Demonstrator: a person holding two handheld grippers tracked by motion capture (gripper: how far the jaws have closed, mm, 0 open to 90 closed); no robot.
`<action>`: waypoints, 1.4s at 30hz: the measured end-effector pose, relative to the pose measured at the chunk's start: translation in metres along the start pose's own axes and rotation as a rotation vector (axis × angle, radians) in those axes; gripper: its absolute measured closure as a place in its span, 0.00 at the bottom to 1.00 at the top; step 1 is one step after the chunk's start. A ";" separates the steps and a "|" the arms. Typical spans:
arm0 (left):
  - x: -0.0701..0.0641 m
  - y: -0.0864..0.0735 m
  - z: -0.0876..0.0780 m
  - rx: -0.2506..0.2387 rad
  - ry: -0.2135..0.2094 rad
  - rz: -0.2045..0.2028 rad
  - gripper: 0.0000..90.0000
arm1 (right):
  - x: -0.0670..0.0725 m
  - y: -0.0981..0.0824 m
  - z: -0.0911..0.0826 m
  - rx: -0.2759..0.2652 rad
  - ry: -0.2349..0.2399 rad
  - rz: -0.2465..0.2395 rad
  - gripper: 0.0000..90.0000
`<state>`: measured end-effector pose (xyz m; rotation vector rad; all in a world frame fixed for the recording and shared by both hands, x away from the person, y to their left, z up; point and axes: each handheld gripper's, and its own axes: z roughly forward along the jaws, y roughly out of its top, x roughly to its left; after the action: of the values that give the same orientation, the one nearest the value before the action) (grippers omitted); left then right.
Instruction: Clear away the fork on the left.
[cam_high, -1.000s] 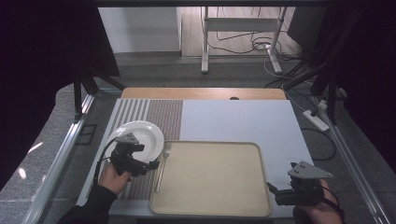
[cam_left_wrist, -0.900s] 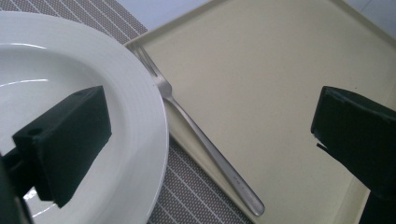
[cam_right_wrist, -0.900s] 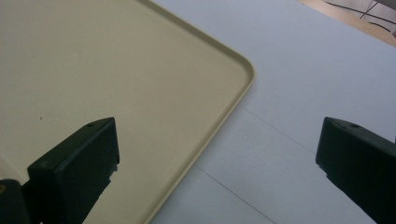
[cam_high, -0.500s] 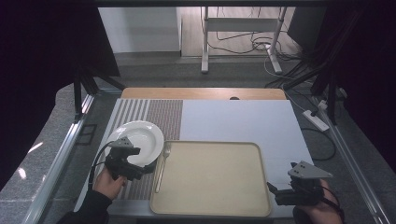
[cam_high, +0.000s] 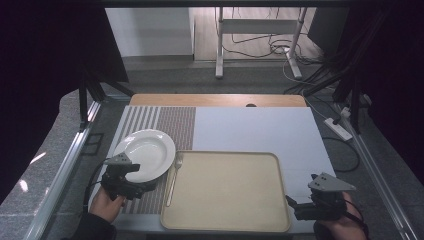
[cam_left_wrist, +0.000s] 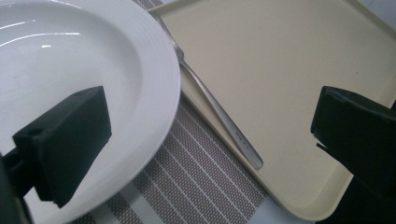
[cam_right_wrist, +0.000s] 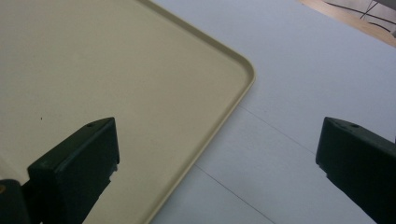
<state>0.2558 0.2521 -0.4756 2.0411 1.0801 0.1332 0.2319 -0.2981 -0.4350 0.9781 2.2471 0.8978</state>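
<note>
A white plate (cam_high: 145, 154) sits on the striped placemat (cam_high: 175, 122) at the left. Beside it a beige tray (cam_high: 225, 220) fills the near middle with nothing inside. A metal fork (cam_high: 173, 179) lies along the tray's left rim. My left gripper (cam_high: 147, 186) is open just short of the plate's near edge. In the left gripper view its open jaws (cam_left_wrist: 212, 126) straddle the plate (cam_left_wrist: 70, 51), the fork (cam_left_wrist: 215, 112) and the tray (cam_left_wrist: 280, 56). My right gripper (cam_high: 292, 205) is open at the tray's near right corner, and its jaws (cam_right_wrist: 219, 140) frame the tray's rim (cam_right_wrist: 243, 88).
A pale sheet (cam_high: 255, 130) covers the table beyond and right of the tray, with a wooden strip (cam_high: 215, 100) at the far edge. Metal rails (cam_high: 65, 170) run along both sides. A desk frame and cables (cam_high: 260, 45) stand on the floor behind.
My left gripper has drawn back from the plate toward the table's near left edge. The right gripper, plate, fork and tray have stayed put.
</note>
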 end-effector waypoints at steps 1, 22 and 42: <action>0.000 -0.001 -0.001 -0.001 0.000 -0.004 0.00 | 0.000 0.000 0.000 0.001 0.000 0.001 0.00; -0.006 -0.025 -0.026 -0.021 0.058 -0.037 0.00 | -0.002 0.000 0.000 0.002 0.003 0.020 0.00; -0.016 -0.037 -0.045 -0.057 0.117 -0.039 0.00 | -0.008 -0.001 -0.001 -0.011 0.007 0.087 0.00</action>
<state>0.2024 0.2790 -0.4669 1.9806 1.1742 0.2635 0.2357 -0.3053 -0.4332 1.0764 2.2173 0.9509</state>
